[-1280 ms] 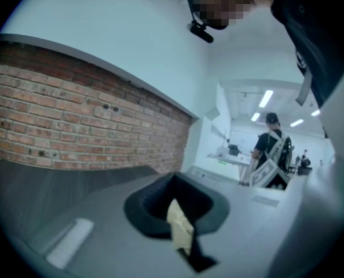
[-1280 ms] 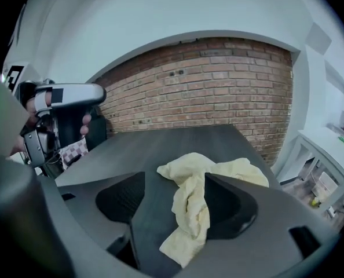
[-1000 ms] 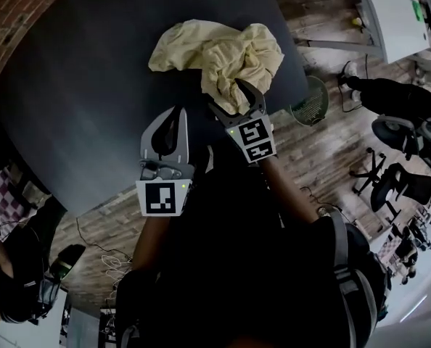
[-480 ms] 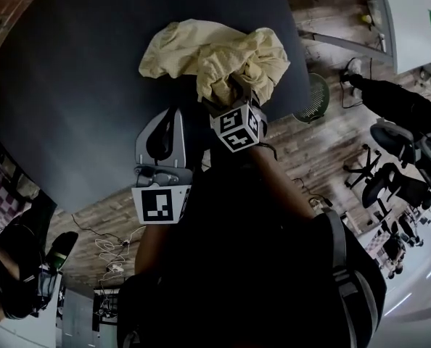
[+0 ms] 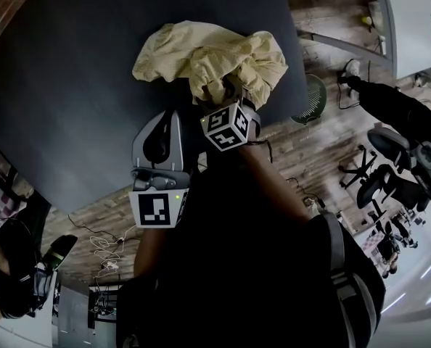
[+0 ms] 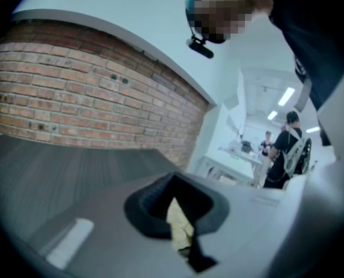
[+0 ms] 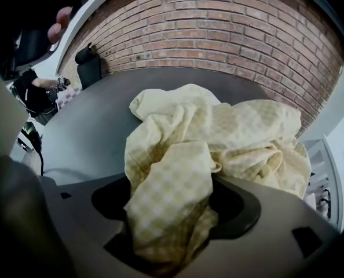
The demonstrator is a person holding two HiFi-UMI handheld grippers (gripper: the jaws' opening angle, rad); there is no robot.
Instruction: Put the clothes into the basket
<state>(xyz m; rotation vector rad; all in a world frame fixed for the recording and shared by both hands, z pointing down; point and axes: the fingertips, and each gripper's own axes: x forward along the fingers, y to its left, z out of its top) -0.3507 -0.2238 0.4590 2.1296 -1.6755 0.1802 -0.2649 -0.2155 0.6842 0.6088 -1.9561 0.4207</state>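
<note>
Head view: a crumpled pale-yellow checked garment (image 5: pixel 208 53) lies bunched near the edge of the dark grey counter (image 5: pixel 78 85).
Right gripper (image 5: pixel 235 96) fingers pinch a thick fold of the garment; in the right gripper view the fine check and deep creases fill the space between them, with the rest heaped beyond. Left gripper (image 5: pixel 172 116) is held just beside it, fingers pressed together on nothing, short of the cloth. A green mesh basket (image 5: pixel 313 100) stands on the wooden floor beside the counter.

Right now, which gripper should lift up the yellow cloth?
The right. The right gripper has its jaws shut on the yellow cloth; the left gripper sits short of it, jaws together, holding nothing.
</note>
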